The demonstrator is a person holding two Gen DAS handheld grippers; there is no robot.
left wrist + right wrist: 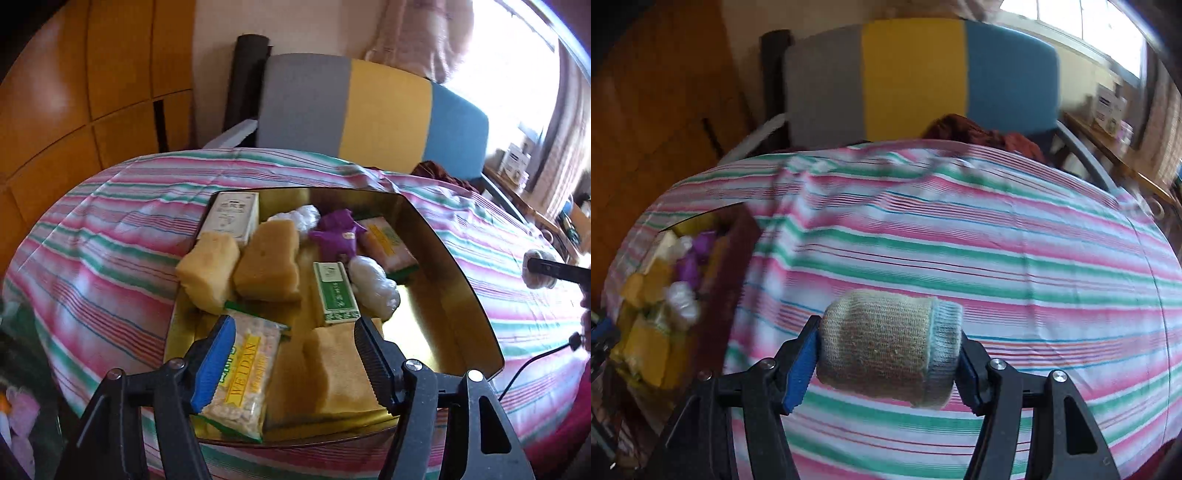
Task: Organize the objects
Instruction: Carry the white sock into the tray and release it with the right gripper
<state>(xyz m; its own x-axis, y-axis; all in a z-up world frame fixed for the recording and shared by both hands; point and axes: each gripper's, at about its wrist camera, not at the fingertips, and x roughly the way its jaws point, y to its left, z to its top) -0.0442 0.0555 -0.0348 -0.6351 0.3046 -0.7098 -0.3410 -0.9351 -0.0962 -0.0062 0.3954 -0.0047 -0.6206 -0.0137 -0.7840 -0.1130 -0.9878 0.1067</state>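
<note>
A gold metal tray [458, 266] lies on the striped cloth, filled with yellow sponges [267, 258], a green box [335, 293], a white box [231, 214], a purple packet [338, 236] and snack packets [245, 373]. My left gripper [295, 332] hovers open over the tray's near end, above a sponge [341, 373] and a snack packet, its pads touching neither. My right gripper [888, 332] is shut on a rolled beige knit sock [886, 347], held above the cloth to the right of the tray [713, 280]. The left wrist view shows that sock [533, 271] at the far right.
The pink, green and white striped cloth [960, 240] covers the whole table. A grey, yellow and blue chair back [369, 107] stands behind it with dark red fabric [979, 134] on the seat. Wooden cabinets are on the left, a window and shelf on the right.
</note>
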